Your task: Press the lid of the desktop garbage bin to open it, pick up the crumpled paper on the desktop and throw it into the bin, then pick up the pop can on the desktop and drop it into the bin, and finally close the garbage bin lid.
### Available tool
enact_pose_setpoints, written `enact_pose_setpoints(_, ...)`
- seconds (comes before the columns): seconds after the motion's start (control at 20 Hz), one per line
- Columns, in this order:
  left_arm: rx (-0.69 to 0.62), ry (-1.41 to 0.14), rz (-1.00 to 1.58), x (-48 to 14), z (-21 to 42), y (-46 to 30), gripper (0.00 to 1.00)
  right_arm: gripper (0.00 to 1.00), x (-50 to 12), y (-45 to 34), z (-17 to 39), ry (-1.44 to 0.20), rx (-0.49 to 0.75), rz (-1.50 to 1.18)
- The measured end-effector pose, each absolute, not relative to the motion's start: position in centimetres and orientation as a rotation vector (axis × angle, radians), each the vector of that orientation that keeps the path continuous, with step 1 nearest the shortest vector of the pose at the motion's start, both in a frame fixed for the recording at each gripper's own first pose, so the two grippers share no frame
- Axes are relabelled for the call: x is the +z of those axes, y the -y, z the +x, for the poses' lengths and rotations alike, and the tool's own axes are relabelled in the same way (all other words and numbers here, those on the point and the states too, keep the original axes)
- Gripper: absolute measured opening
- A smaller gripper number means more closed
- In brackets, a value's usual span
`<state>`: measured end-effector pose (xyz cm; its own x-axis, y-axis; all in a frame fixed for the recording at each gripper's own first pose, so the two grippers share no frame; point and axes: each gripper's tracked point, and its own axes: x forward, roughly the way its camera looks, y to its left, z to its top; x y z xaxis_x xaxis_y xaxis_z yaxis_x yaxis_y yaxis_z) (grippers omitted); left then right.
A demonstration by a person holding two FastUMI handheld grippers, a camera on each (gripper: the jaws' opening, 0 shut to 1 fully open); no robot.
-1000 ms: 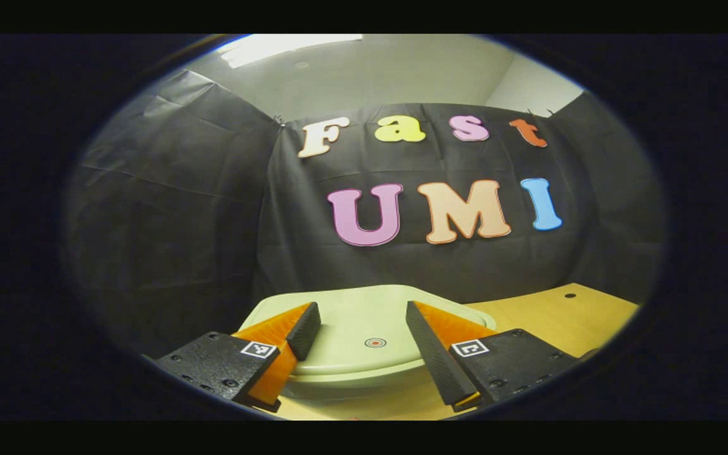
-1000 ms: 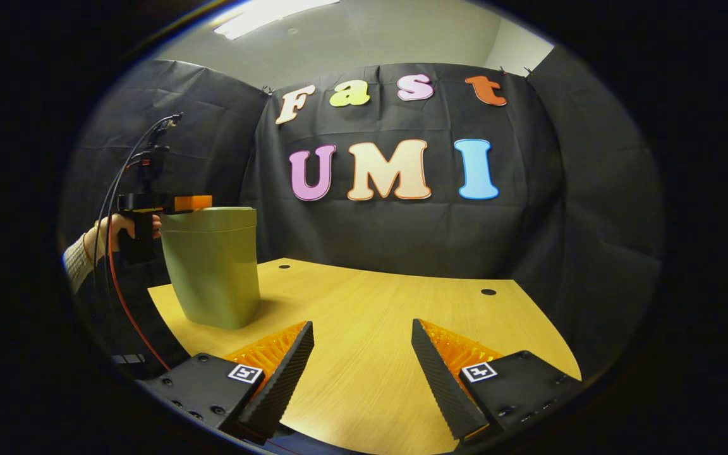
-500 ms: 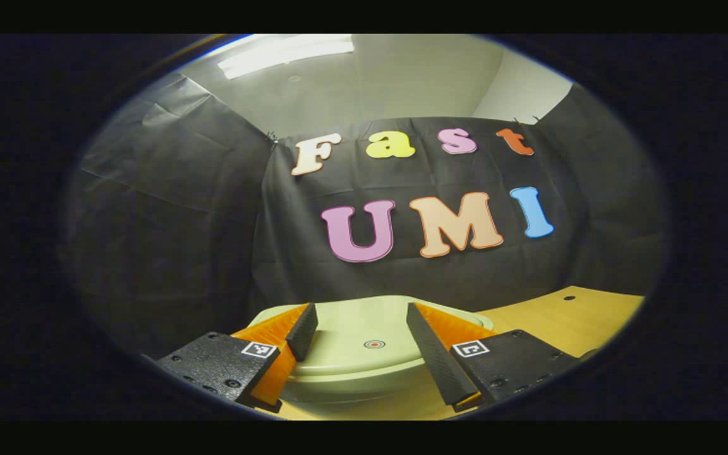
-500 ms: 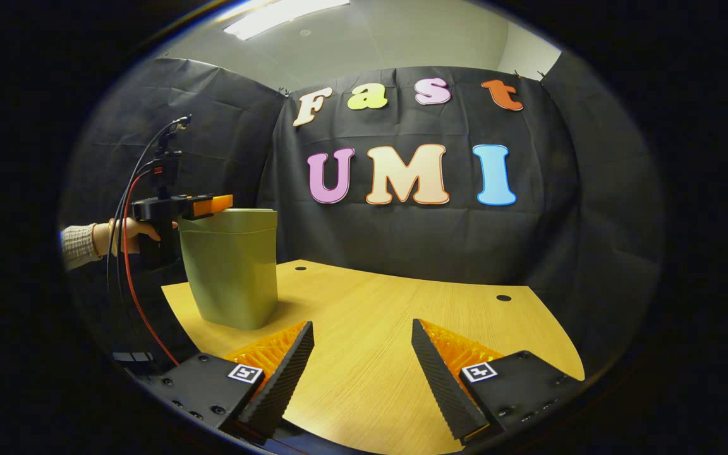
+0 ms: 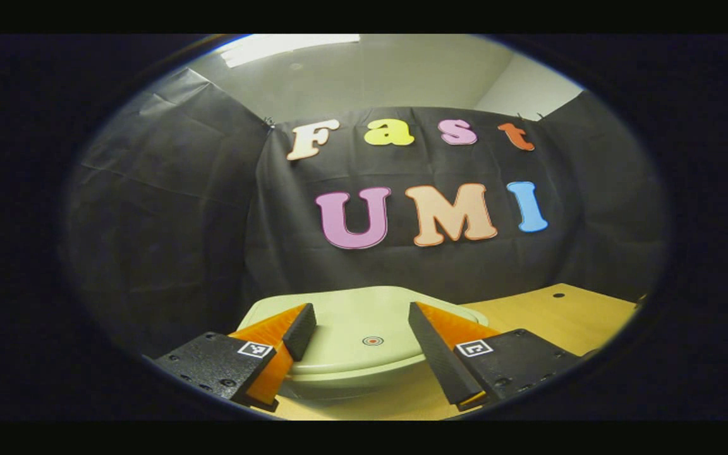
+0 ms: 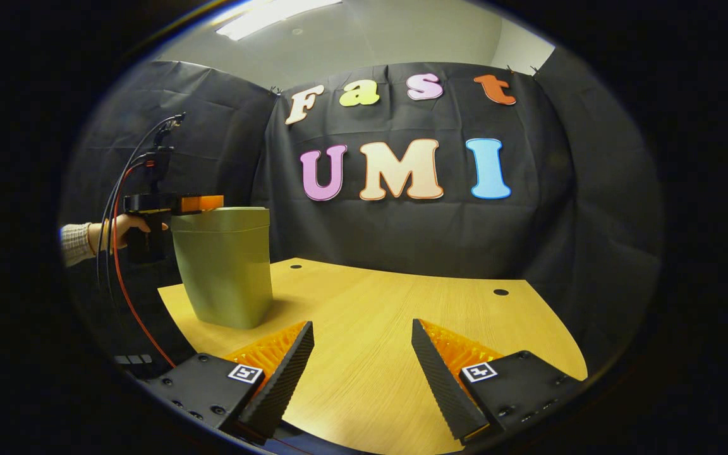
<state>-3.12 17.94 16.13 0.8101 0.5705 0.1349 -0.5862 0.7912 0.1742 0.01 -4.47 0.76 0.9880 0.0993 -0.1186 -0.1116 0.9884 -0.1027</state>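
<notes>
Starting with the desk [image 6: 402,316]: carrying the bin [image 6: 225,272] upright near its far left corner, with bare wood stretching away to the right of the bin.

Seeing the lid [image 5: 339,354] lying flat and shut on the bin. Not being able to tell whether the paper and can are already inside.

Watching the left claw [image 5: 360,309] hovering low over the lid, spread wide and gripping nothing, with one finger either side of the lid's middle. In the right gripper view, finding that same left claw [image 6: 203,202] level with the bin's top at its left edge. Not being able to tell whether it is touching the lid. Noting a hand [image 6: 125,224] with a knit sleeve [image 6: 74,243] holding it left of the bin, and a red cable [image 6: 121,278] trailing down beside the bin.

Keeping the right claw [image 6: 361,325] released too, grasping nothing, low over the desk well to the right of the bin.

Comparing with a second ago: bobbing slightly over the lid, lifting a touch half a second back and now settling to the earlier height again, the lid lying shut throughout. Judging this as a press on the lid being lined up or just finished; nothing else needing doing until the lid answers.

Reading no brand or wording on the bin. Spotting just a small red ring mark [image 5: 373,341] on the lid between the left claw's fingers, and square coded markers [image 5: 254,349] on the claw bodies.
</notes>
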Motion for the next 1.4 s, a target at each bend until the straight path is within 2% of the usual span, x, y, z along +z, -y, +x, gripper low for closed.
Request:
enact_pose_setpoints(0.45,0.593,-0.045,0.193,15.7,-2.8,-18.1,0.9,0.98,0.6,4.5,0.1,-0.121,0.118,-0.106)
enact_pose_setpoints(0.85,0.569,-0.027,0.156,16.1,-2.9,-17.9,0.92,0.98,1.8,6.3,-0.6,-0.081,0.083,-0.057)
enact_pose_setpoints(1.05,0.48,-0.032,0.257,16.6,-2.1,-17.3,0.91,0.98,2.2,6.9,-0.8,-0.072,0.07,-0.044)
enact_pose_setpoints(1.2,0.493,-0.054,0.239,16.7,-2.2,-17.8,0.92,0.98,2.3,7.4,-0.7,-0.068,0.056,-0.035)
enact_pose_setpoints(1.25,0.509,-0.066,0.249,16.8,-2.1,-18.0,0.89,0.98,2.2,7.6,-0.7,-0.071,0.051,-0.036)
enact_pose_setpoints(1.3,0.514,-0.059,0.254,17.3,-2.3,-17.9,0.93,0.98,2.0,7.6,-0.6,-0.075,0.049,-0.034)
enact_pose_setpoints(1.4,0.495,-0.031,0.274,18.4,-2.0,-16.8,0.92,0.98,1.9,7.4,-0.5,-0.079,0.052,-0.031)
